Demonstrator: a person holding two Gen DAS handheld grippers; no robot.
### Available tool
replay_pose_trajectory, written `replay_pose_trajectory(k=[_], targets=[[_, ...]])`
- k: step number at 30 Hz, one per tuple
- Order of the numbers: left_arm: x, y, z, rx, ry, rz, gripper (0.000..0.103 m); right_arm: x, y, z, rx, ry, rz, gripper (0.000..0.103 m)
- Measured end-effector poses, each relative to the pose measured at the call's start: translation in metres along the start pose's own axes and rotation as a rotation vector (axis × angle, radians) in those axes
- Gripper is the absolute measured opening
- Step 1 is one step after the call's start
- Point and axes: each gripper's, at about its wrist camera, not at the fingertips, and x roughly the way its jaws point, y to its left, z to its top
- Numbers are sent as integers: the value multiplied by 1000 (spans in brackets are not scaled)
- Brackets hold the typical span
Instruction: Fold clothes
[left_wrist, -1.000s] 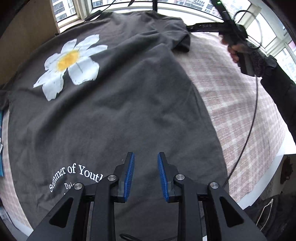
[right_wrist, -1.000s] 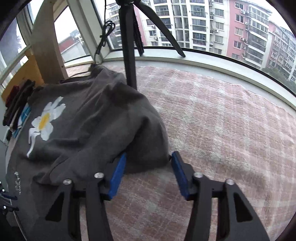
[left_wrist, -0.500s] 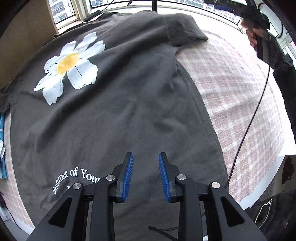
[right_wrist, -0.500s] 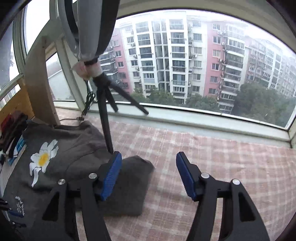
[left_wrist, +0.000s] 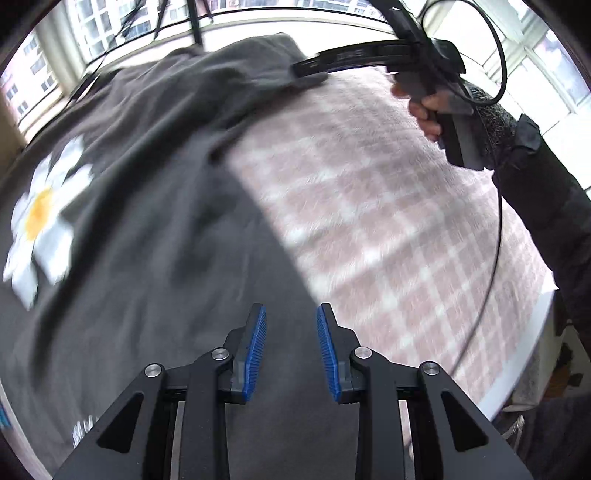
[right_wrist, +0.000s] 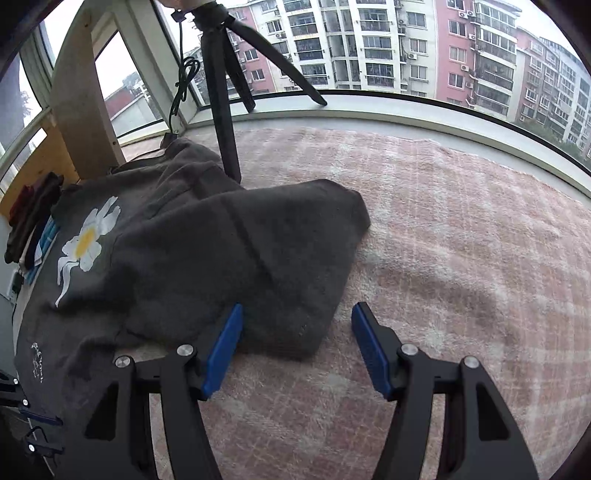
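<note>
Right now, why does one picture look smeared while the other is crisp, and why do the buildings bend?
Left wrist view: motion blur smears the dark T-shirt and its daisy print, while the left gripper stays sharp. Right wrist view: sharp throughout; the fisheye lens curves the apartment blocks and the windowsill. Both are lit by soft daylight, without harsh glare.

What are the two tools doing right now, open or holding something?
Left tool: open, holding nothing, above the dark T-shirt.
Right tool: open, holding nothing; the folded sleeve lies loose beside its left pad.
</note>
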Motion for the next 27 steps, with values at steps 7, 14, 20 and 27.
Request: replay_pose_trajectory(k=[7,14,20,27], targets=[[21,-4,12,46,7,43,3,-12,-24,8,227,121,286,9],[-1,-6,9,74,-2,-85,2,-72,-67,32,456,-12,321,17],[-6,-7,50,110,-62,-33,14,-60,-62,27,349,25,187,22],[25,-33,132,207,-153,-38,14,-15,-80,41,351,45,182,23]])
